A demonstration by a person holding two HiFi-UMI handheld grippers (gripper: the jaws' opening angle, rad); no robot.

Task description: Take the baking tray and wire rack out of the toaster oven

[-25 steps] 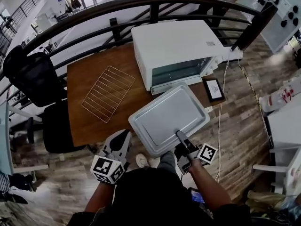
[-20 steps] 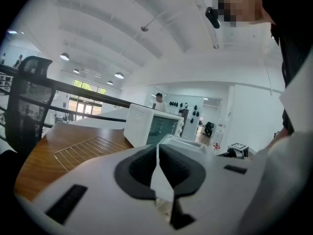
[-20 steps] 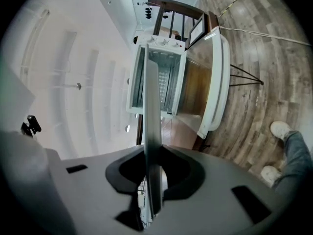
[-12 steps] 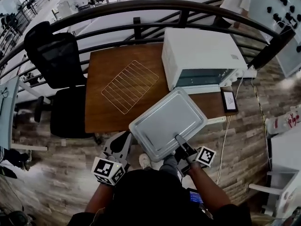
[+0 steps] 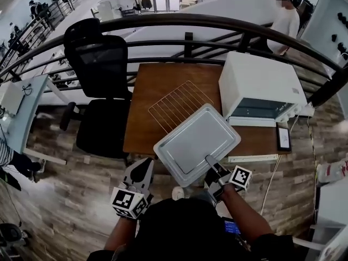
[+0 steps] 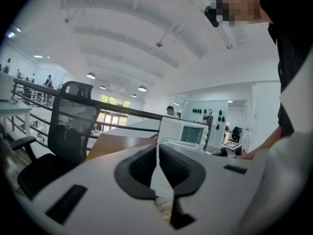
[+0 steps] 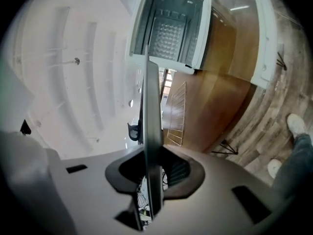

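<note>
The silver baking tray hangs level over the table's near edge, its far corner overlapping the wire rack that lies flat on the brown table. My right gripper is shut on the tray's near rim; in the right gripper view the tray runs edge-on between the pads. The white toaster oven stands at the table's right, its door open. My left gripper is shut and empty, below the table's front edge, apart from the tray.
A black office chair stands left of the table. A dark curved railing runs behind it, with a person beyond. A small dark-framed screen and a white strip lie at the table's right front.
The tray has swung left, away from the oven's front, and now overlaps the wire rack's near corner. Both grippers moved left with it; the right grip held.
</note>
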